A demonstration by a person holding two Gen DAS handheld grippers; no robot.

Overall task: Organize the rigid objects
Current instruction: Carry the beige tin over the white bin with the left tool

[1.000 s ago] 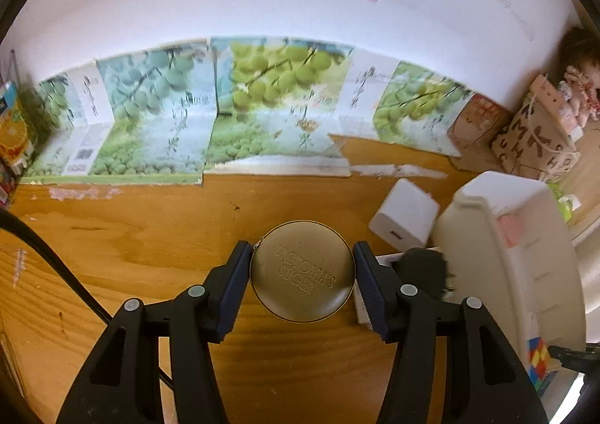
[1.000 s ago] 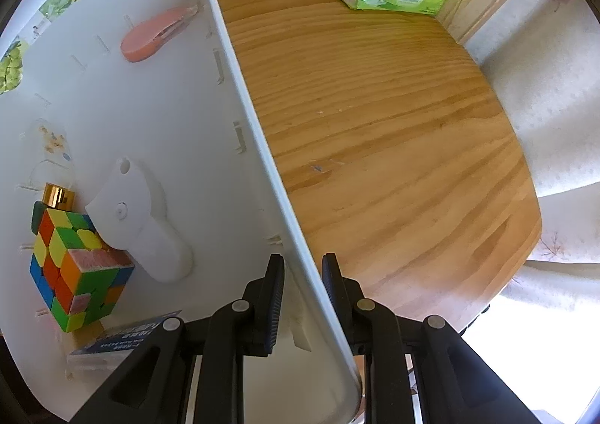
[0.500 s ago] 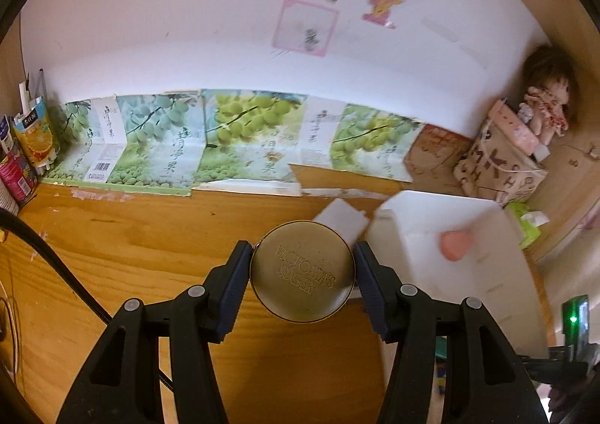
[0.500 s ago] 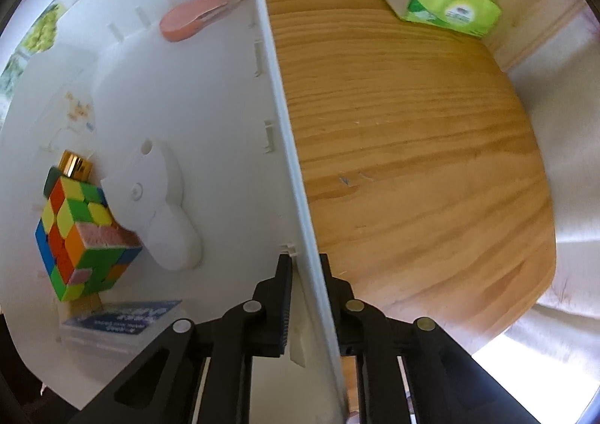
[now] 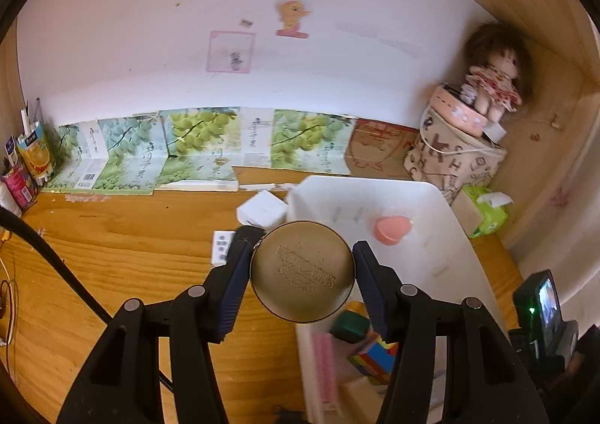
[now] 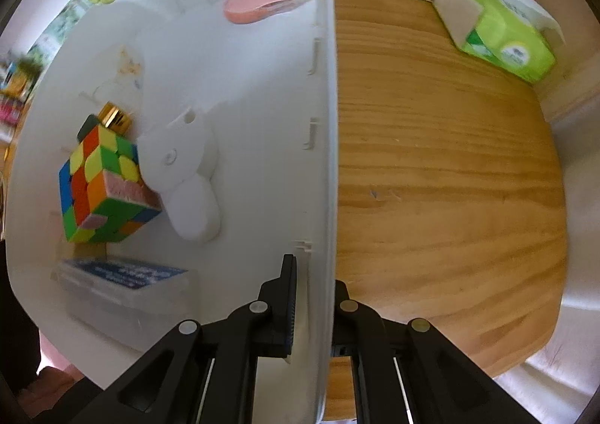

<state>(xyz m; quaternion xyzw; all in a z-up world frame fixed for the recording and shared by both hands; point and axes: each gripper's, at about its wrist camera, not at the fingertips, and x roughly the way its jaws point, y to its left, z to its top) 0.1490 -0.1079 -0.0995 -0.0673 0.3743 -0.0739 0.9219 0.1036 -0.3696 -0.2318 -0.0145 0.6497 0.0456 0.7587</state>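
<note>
My left gripper [image 5: 302,271] is shut on a round gold tin [image 5: 302,270] with embossed lettering and holds it in the air over the near left edge of the white bin [image 5: 442,206]. My right gripper [image 6: 314,305] is shut on the white bin's right wall [image 6: 325,146], one finger inside and one outside. Inside the bin lie a colourful puzzle cube [image 6: 105,187], a white plastic dispenser [image 6: 187,176], a pink oval item [image 6: 262,3], a small gold cap [image 6: 114,114] and a clear box with a blue label [image 6: 123,279].
A white charger block [image 5: 262,208] lies on the wooden desk [image 5: 112,255] left of the bin. Grape-printed cartons [image 5: 195,150] line the back wall. A patterned bag with a doll [image 5: 457,154] and a green tissue pack [image 6: 502,30] stand at the right.
My left gripper has lifted the gold tin and carried it right, from above the bare desk to over the bin's edge. My right gripper has closed tighter on the bin wall.
</note>
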